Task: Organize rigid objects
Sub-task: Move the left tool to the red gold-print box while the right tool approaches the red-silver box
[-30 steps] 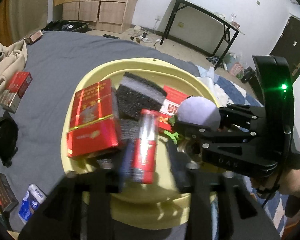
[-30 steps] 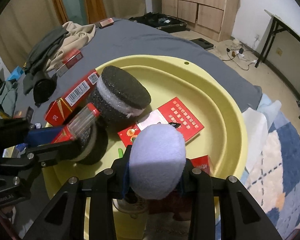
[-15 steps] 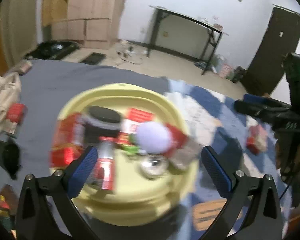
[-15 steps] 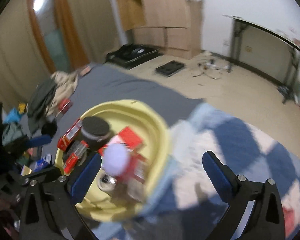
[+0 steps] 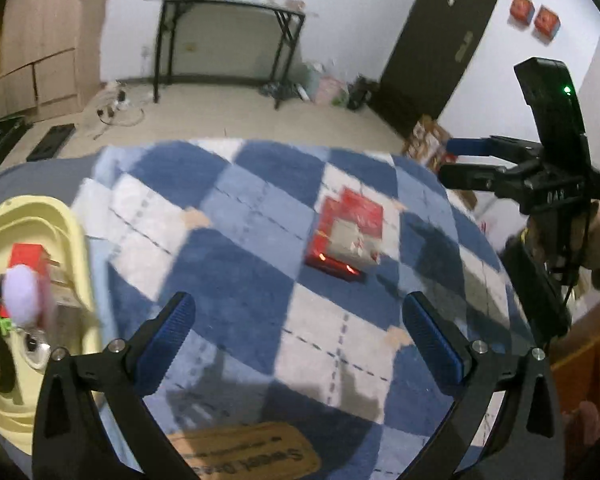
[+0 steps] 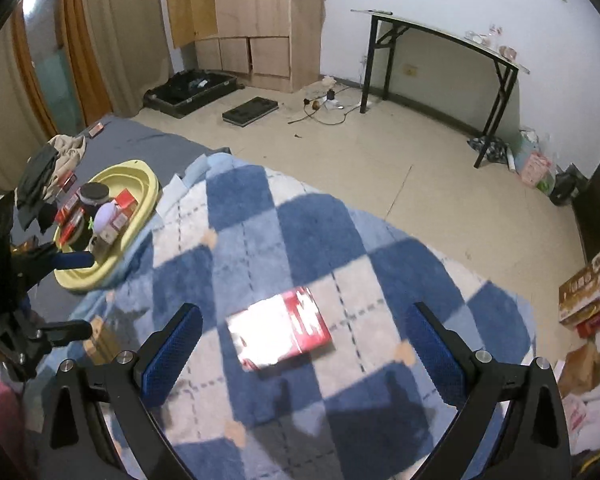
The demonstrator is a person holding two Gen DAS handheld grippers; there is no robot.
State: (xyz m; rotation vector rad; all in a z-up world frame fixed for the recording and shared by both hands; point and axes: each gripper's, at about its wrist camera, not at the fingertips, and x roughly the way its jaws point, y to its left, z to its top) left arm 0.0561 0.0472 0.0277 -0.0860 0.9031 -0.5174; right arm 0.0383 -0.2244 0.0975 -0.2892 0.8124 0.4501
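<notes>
The fingers (image 6: 168, 356) of both grippers are wide and empty, so grabbing the flat red box (image 6: 280, 334) in the middle of the frame could just push it into the soft blanket (image 6: 300, 240).

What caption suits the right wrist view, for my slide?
Open right gripper above a red box on the checkered blanket, yellow basin behind.

The tan label (image 5: 244, 454) on the blanket (image 5: 236, 280) perhaps reads "Sweet Dream".

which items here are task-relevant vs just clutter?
Job:
- red box on checkered blanket
- yellow basin, its red boxes, black jar, lilac puff

Clutter:
- clothes pile
- folding table
- floor cartons
</notes>
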